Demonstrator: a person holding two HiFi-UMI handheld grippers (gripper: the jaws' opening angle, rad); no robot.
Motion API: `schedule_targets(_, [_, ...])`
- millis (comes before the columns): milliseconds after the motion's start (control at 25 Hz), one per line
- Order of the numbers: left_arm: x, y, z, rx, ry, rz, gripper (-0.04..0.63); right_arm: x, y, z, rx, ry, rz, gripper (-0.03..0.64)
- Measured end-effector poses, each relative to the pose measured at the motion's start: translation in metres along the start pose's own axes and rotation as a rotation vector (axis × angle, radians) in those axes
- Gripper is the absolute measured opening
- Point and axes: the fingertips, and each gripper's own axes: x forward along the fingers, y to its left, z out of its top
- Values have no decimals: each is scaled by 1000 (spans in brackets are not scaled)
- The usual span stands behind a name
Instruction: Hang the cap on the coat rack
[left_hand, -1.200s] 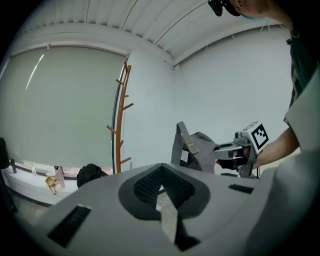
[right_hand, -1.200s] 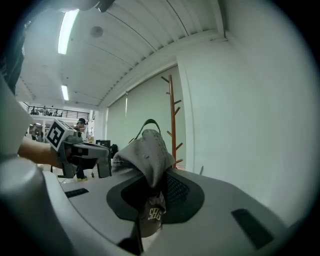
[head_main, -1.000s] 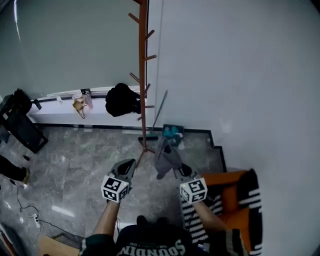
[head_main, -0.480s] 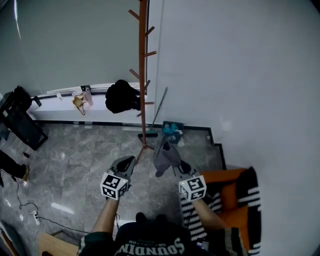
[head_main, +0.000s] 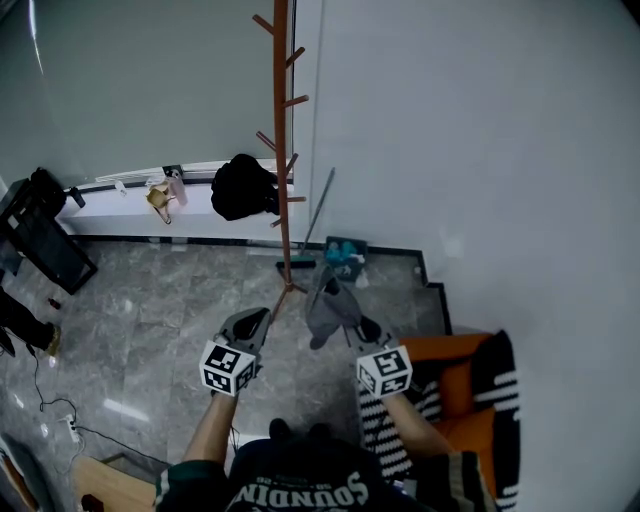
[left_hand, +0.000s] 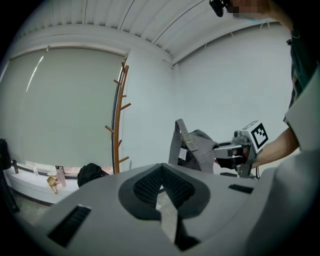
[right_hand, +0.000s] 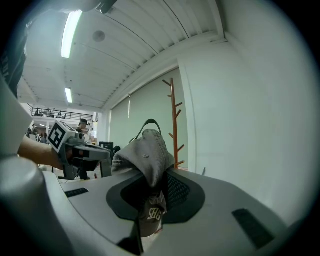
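Note:
A tall brown wooden coat rack (head_main: 282, 150) with bare pegs stands in the corner ahead, and shows in the left gripper view (left_hand: 119, 120) and right gripper view (right_hand: 174, 125) too. My right gripper (head_main: 350, 330) is shut on a grey cap (head_main: 330, 308); the crown bulges up out of the jaws (right_hand: 147, 160), short of the rack and to its right. From the left gripper view the cap (left_hand: 197, 147) hangs at the right. My left gripper (head_main: 258, 318) is beside it, shut and empty, pointing toward the rack's foot.
A black bag (head_main: 243, 195) lies on the white ledge (head_main: 120, 215) behind the rack. A long-handled broom (head_main: 318, 225) leans on the wall by a blue object (head_main: 345, 262). An orange seat with striped cloth (head_main: 470, 390) is at my right.
Both grippers have edged slightly forward toward the rack, the cap still in the right one. The view has shifted a little, showing more of the rack's top.

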Motion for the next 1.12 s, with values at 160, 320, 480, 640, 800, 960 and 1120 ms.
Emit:
schedule_targets(160, [0,-10,0,3,-2,13,0,-7,-4,-2,11,4,8,37])
schedule_targets(320, [2,-17,0,30,1,21,0,-9,-5,-3,-10,-4,50,37])
schedule_targets(480, [6,-16,2,8,-2,28,0,-4,-12,-3,-4,-6,48,37])
schedule_targets(640, [12,-7,3,6,-5,31,2,8,-15,2,-13,-18,57,37])
schedule_targets(800, [28,6,7,7,-15,15,0,25,-21,2,-8,-3,46,37])
schedule_targets(960, [54,32,6,14,-9,-11,0,59,-29,10,-19,-8,42,37])
schedule_targets(1120, [82,69,11,9,-9,-32,0,98,-44,18,-25,-7,22,37])
